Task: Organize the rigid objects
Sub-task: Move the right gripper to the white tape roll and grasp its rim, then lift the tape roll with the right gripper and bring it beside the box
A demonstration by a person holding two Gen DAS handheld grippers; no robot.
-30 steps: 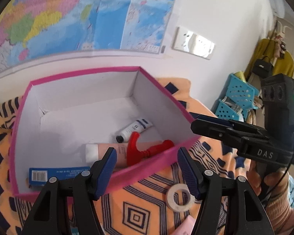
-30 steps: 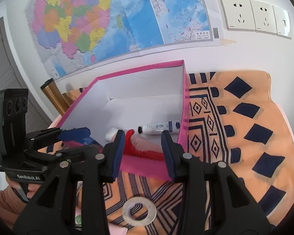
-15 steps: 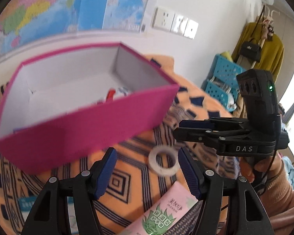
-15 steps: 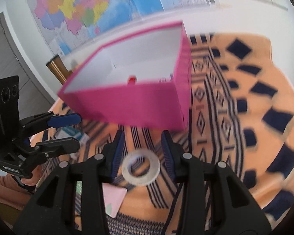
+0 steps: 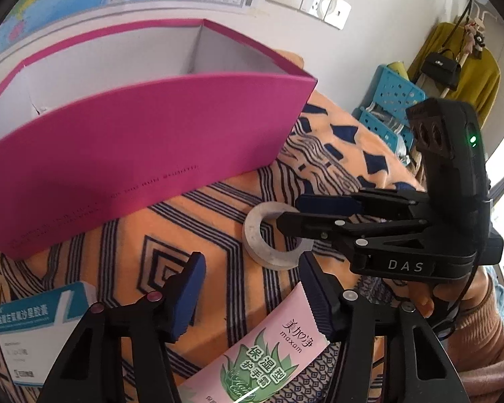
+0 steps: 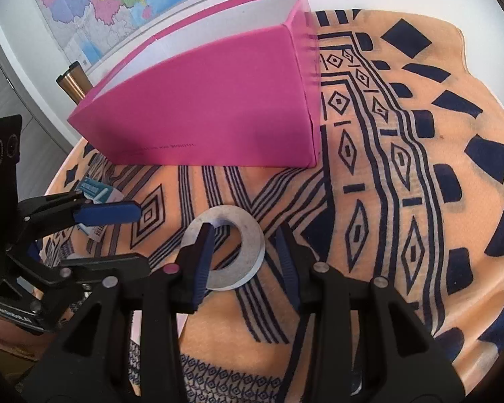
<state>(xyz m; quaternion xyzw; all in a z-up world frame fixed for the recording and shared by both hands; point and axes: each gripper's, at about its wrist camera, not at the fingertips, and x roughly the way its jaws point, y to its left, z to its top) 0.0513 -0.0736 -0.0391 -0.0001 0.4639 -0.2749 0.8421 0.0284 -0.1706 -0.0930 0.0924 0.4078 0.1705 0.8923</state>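
item: tape ring (image 6: 226,247), flat on the patterned cloth (image 6: 403,174) over the counter, near the front of the pink box (image 6: 205,117).
right tool (image 6: 243,252): jaws apart and straddling one side of the ring, one pad through its hole, the other outside the rim; not yet pinching.
left tool (image 5: 252,290): jaws closing, nothing between them, poised above the pink tube (image 5: 265,359); small carton (image 5: 33,329) beside it.
step, as judged: grasping the ring.
next: close on the rim, lift clear, carry over the box wall.
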